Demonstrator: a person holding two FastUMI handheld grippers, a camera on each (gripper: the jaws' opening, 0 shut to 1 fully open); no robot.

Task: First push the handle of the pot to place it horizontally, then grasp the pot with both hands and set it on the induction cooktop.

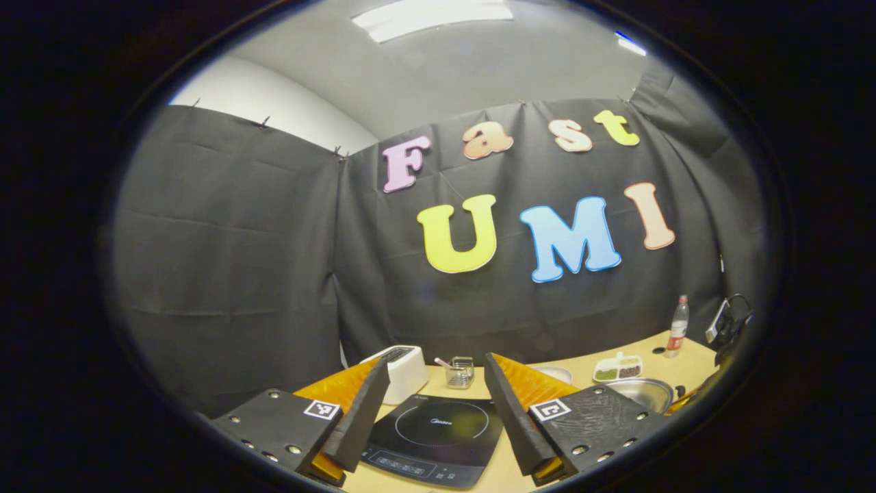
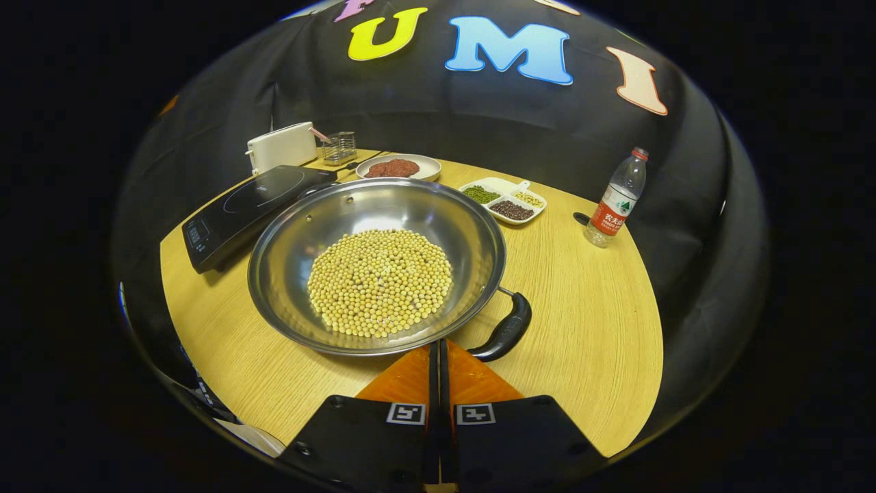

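- The round wooden table [image 2: 582, 329] is carrying everything, ringed by the black cloth wall.
- The pot [image 2: 294, 274], a wide steel pan, is sitting on the table just right of the induction cooktop [image 2: 239, 205], its rim reaching over the cooktop's near corner in the right gripper view; it is not yet resting on the glass.
- A round heap of yellow beans [image 2: 380, 281] is lying in the pot's bottom.
- The pot's dark handle [image 2: 506, 332] is sticking out at the near right of the rim.
- The right gripper [image 2: 439, 356] is sitting at the pot's near rim, just left of the handle, its fingers pressed together with nothing between them.
- The left gripper [image 1: 433, 397] is hovering above the cooktop, fingers spread wide and empty.
- Farther back, a white toaster [image 2: 280, 146], a plate of red food [image 2: 393, 168], a divided dish [image 2: 504, 200] and a water bottle [image 2: 616, 198] are standing.
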